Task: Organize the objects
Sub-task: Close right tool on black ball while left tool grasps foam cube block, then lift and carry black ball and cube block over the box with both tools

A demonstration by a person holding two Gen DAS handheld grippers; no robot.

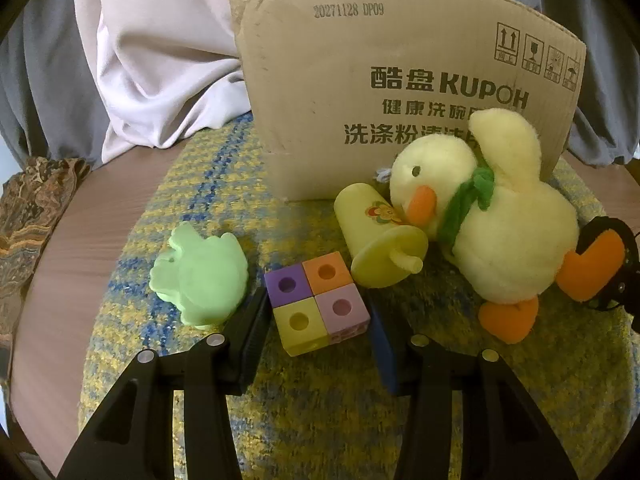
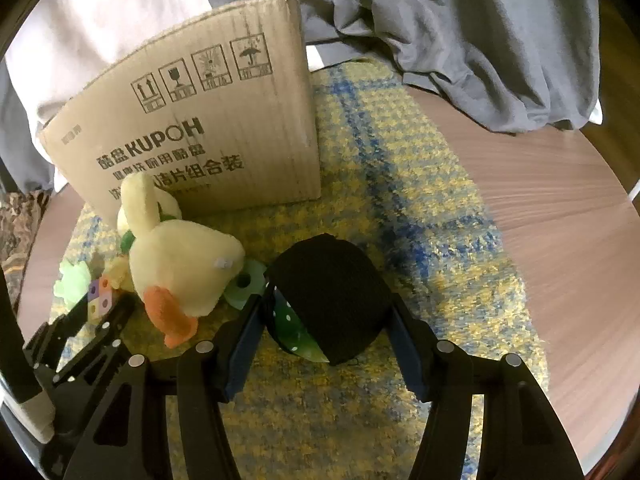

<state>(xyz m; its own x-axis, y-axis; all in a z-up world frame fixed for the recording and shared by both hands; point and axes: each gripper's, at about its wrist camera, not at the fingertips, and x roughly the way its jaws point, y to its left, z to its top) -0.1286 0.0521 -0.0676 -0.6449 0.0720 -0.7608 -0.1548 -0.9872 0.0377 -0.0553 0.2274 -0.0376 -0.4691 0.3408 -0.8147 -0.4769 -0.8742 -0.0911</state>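
Note:
In the left wrist view my left gripper (image 1: 318, 316) is open, its fingers on either side of a four-coloured cube block (image 1: 316, 302) lying on the mat. A green hand-shaped toy (image 1: 200, 270) lies to its left. A yellow toy bottle (image 1: 380, 236) and a plush duck (image 1: 492, 216) lie to its right, before a cardboard box (image 1: 400, 80). In the right wrist view my right gripper (image 2: 328, 316) is open around a black ball-like object with a green dotted patch (image 2: 332, 300). The duck (image 2: 180, 264) lies left of it, with a teal ring (image 2: 244, 284) between them.
A yellow-blue woven mat (image 2: 420, 200) covers a round wooden table (image 2: 560, 220). Grey and pale cloth (image 2: 460, 32) is heaped behind the box. A patterned cloth (image 1: 28, 220) lies at the table's left edge. The left gripper shows in the right wrist view (image 2: 96, 312).

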